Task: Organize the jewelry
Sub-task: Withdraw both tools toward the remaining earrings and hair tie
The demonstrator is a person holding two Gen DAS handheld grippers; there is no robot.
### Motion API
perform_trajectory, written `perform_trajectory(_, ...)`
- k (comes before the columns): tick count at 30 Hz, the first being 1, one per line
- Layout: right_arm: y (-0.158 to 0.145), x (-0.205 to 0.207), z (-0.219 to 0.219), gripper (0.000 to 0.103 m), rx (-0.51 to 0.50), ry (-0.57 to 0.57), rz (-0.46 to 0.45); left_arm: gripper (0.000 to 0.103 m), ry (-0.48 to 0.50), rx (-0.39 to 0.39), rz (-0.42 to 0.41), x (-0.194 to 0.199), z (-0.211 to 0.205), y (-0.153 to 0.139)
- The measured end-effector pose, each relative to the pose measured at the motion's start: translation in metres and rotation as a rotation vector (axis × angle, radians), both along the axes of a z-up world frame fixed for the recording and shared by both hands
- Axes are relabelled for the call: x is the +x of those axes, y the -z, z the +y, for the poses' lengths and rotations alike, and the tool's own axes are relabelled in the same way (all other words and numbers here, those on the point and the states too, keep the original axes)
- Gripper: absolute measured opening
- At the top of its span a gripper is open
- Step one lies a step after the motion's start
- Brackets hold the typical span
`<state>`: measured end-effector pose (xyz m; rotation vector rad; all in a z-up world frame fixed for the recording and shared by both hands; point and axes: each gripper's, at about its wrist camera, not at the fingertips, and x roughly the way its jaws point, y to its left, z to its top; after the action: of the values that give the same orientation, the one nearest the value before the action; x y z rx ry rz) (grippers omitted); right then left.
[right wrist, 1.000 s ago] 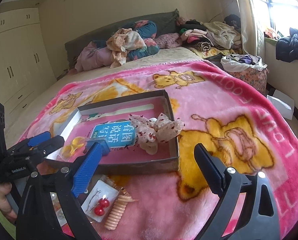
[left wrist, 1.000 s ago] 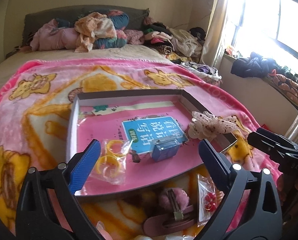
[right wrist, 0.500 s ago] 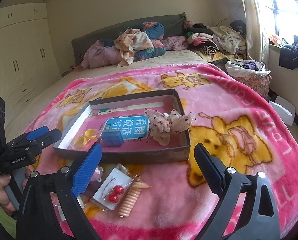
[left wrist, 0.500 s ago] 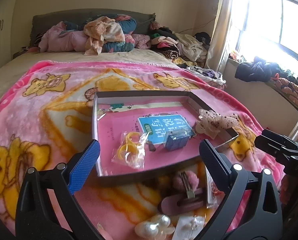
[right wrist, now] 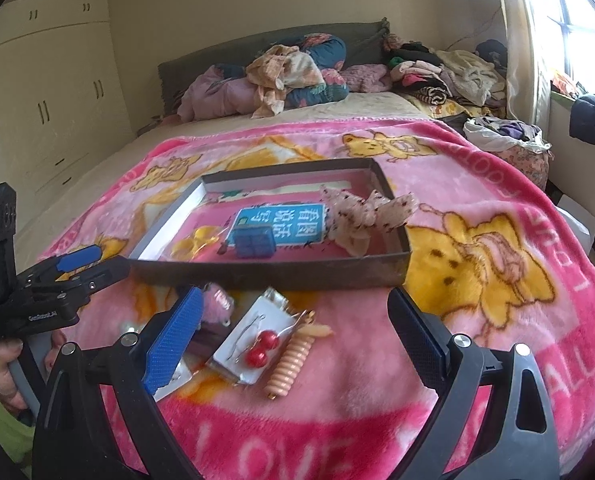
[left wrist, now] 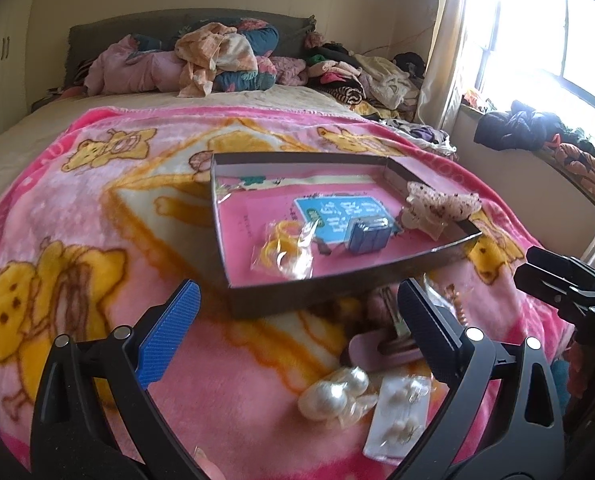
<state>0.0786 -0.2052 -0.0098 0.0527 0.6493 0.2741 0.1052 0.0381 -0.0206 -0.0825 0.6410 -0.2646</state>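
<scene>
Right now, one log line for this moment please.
left gripper: open | right gripper: open | tray: partly filled | red earrings: on blanket

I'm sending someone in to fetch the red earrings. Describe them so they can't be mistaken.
Start at the shallow dark tray on the pink cartoon blanket. Just in front of its near wall, loose on the blanket, lies a white card in a clear packet holding the red earrings: two glossy red balls on thin wire hooks. A peach spiral hair coil lies alongside; nothing else nearby is red.
</scene>
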Motion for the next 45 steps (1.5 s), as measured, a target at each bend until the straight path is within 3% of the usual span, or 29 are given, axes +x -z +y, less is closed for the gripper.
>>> perform_trajectory(24, 0.026, -0.005, 0.034, 0.090, -0.016, -0.070, 0.077, 0.091, 0.037, 0.021, 0.032, -0.028, 0.018, 0.023)
perform_trajectory(33, 0.041, 0.005, 0.039, 0.074, 0.002, -0.081, 0.129, 0.091, 0.097, 0.023, 0.062, -0.032, 0.009, 0.033)
perform_trajectory(40, 0.045, 0.010, 0.039, 0.071, 0.025, -0.076, 0.146, 0.090, 0.134, 0.022, 0.073, -0.034, 0.000, 0.039)
perform_trajectory(45, 0.050, 0.015, 0.040, 0.062, 0.032, -0.078, 0.165, 0.090, 0.150, 0.024, 0.082, -0.033, -0.005, 0.043)
